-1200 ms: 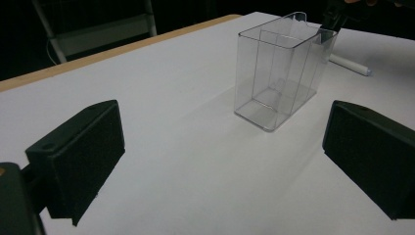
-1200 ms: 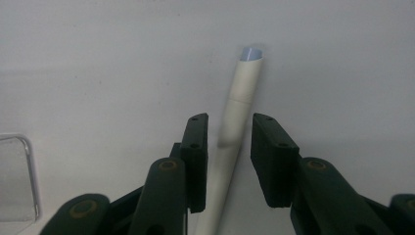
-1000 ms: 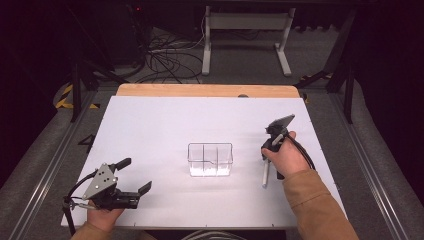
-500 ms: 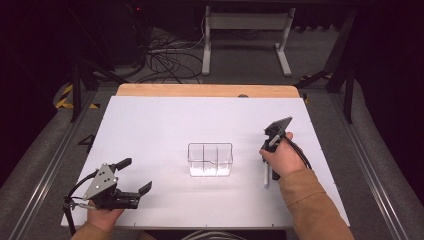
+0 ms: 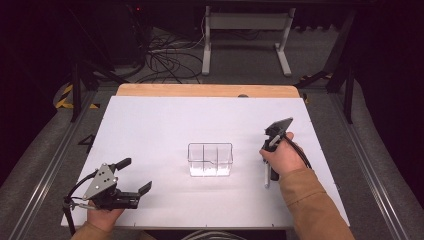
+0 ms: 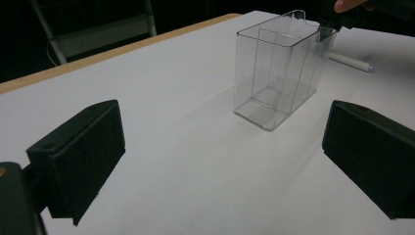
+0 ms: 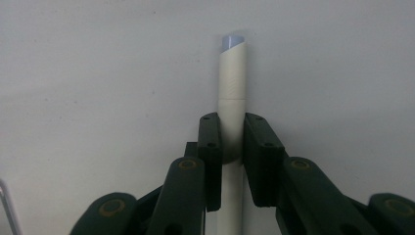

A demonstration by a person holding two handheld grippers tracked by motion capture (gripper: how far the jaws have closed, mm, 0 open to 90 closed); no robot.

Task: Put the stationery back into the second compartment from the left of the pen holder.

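**Right gripper clamped on marker; left gripper idle**

I find the right gripper (image 7: 230,142) pointed down at the table (image 5: 150,130), right of centre, its jaws just closed and now clenched on a white marker (image 7: 231,83). The pads press both sides of the barrel near its middle, a grip that I judge will keep it balanced when raised. The marker lies flat on the table, just right of the clear bin (image 5: 210,159), its near end showing below the right hand (image 5: 281,159). Its pale blue tip points away from the gripper's camera.

The bin stands upright at the table's centre, divided inside and seemingly empty. I judge it the likely destination, given how close the marker lies to it.

The left gripper (image 5: 131,176) rests at the near left corner, well apart from the bin, jaws released and holding nothing. It faces the bin, presumably parked clear of the right hand's work.

Lift not yet made.
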